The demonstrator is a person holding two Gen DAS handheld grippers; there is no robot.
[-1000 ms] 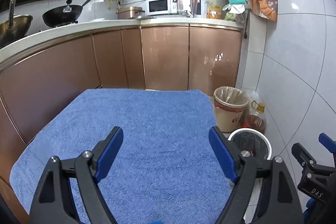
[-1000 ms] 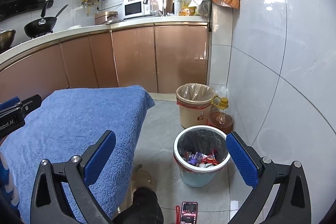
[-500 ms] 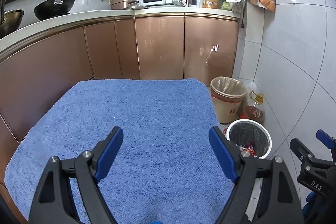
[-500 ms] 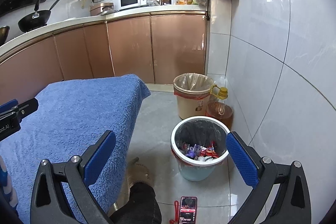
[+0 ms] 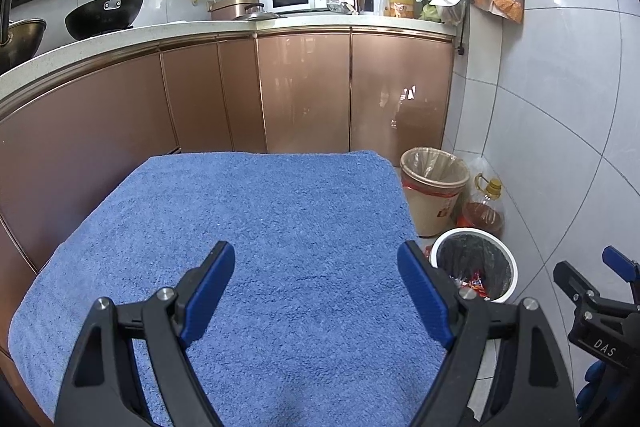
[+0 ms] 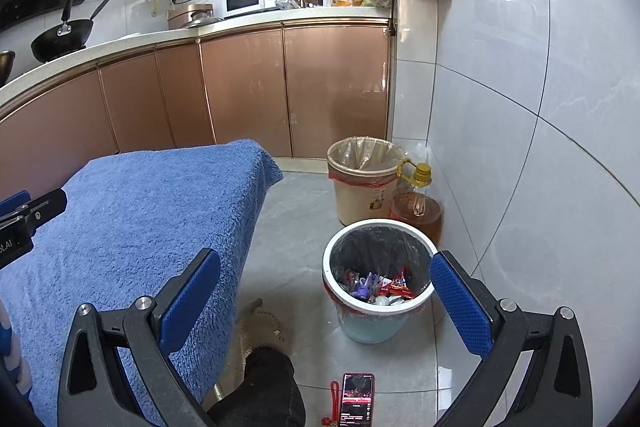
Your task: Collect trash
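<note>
A white-rimmed bin (image 6: pixel 378 281) with a black liner stands on the floor beside the table and holds several colourful wrappers (image 6: pixel 378 287). It also shows in the left wrist view (image 5: pixel 474 265). My left gripper (image 5: pixel 316 295) is open and empty above the blue towel (image 5: pixel 260 227) that covers the table. My right gripper (image 6: pixel 326 301) is open and empty, above the floor to the left of and above the bin. I see no loose trash on the towel.
A beige lined bin (image 6: pixel 366 179) and an oil bottle (image 6: pixel 418 207) stand by the tiled wall. A phone (image 6: pixel 356 399) lies on the floor near a person's foot (image 6: pixel 264 367). Copper cabinets (image 5: pixel 304 91) with a worktop run behind the table.
Both views have tilted slightly downward and drawn back a little. The bin sits lower in the right wrist view. Both grippers stay open and empty.
</note>
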